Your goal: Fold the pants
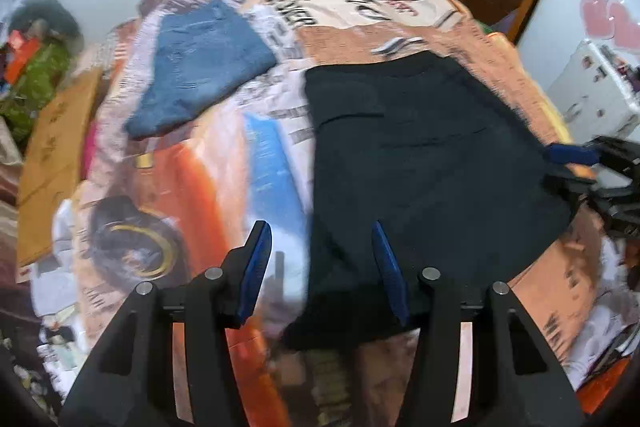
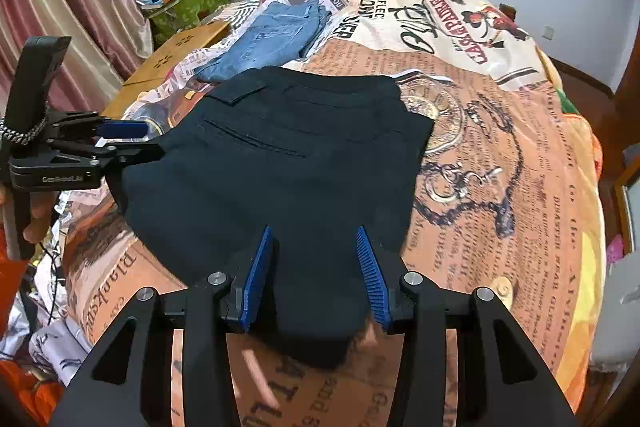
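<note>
The dark pants lie flat and folded on a bed with a bright printed blanket. The waist end points to the far wall and the near end hangs a little over the edge of the bed.

The right claw is wide open. Its two blue pads sit over the near end of the pants, one on each side of the cloth. It is not pinching anything.

The left claw is wide open too. It holds nothing. One blue pad is over the blanket and the other is over the near left edge of the pants. From the right camera, the left claw comes in from the side, right at the left edge of the pants. This picture is a bit blurry.

A pair of blue jeans lies folded farther back on the bed, just past the dark pants. A brown cardboard box sits beside the bed.
</note>
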